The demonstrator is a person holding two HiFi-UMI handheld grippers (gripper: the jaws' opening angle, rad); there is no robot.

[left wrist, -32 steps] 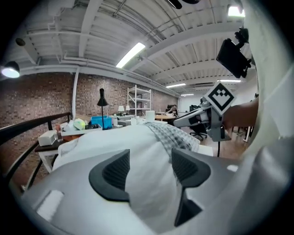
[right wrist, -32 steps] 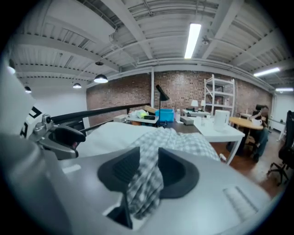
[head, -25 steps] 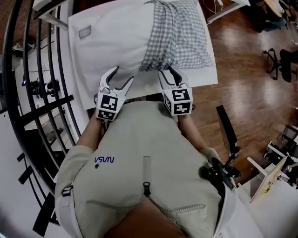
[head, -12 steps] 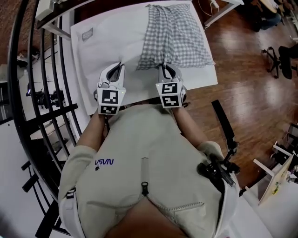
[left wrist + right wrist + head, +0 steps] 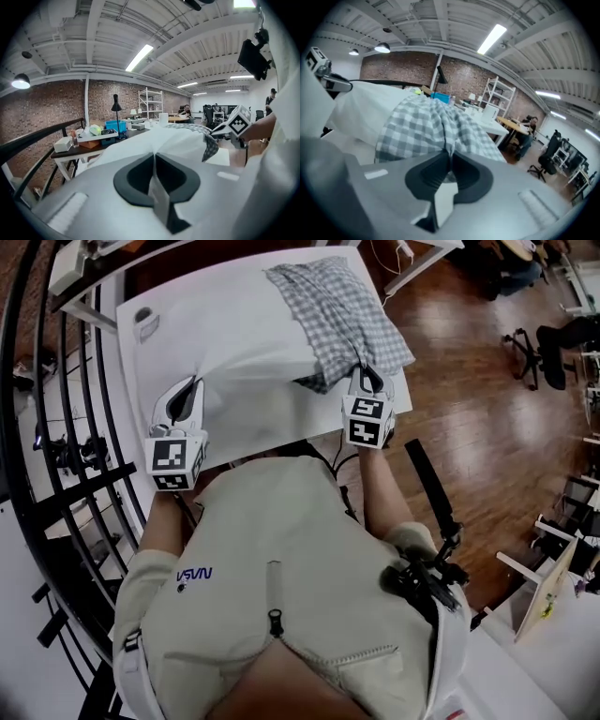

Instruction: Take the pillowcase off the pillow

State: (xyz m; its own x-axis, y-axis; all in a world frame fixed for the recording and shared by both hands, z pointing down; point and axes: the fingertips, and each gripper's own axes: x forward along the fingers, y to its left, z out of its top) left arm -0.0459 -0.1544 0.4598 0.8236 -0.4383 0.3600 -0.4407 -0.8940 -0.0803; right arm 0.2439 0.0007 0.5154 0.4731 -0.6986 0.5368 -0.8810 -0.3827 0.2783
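The left gripper [image 5: 190, 388] is squeezed tight on the near edge of the soft white pillow [image 5: 234, 338]. The right gripper [image 5: 365, 374] has just been closing. It now pinches the grey and white checked cloth pillowcase [image 5: 333, 310], which lies bunched just in front of it, over the pillow's end.

Bright, even light falls from ceiling tube lamps [image 5: 139, 57] and a pendant lamp [image 5: 20, 82], leaving a pale sheen on the wooden floor [image 5: 469, 362] and a soft grey shadow on the near side of the pillow [image 5: 225, 343]. All three views bulge toward their edges, the gripper views darkening at the corners, their near foreground blurred.
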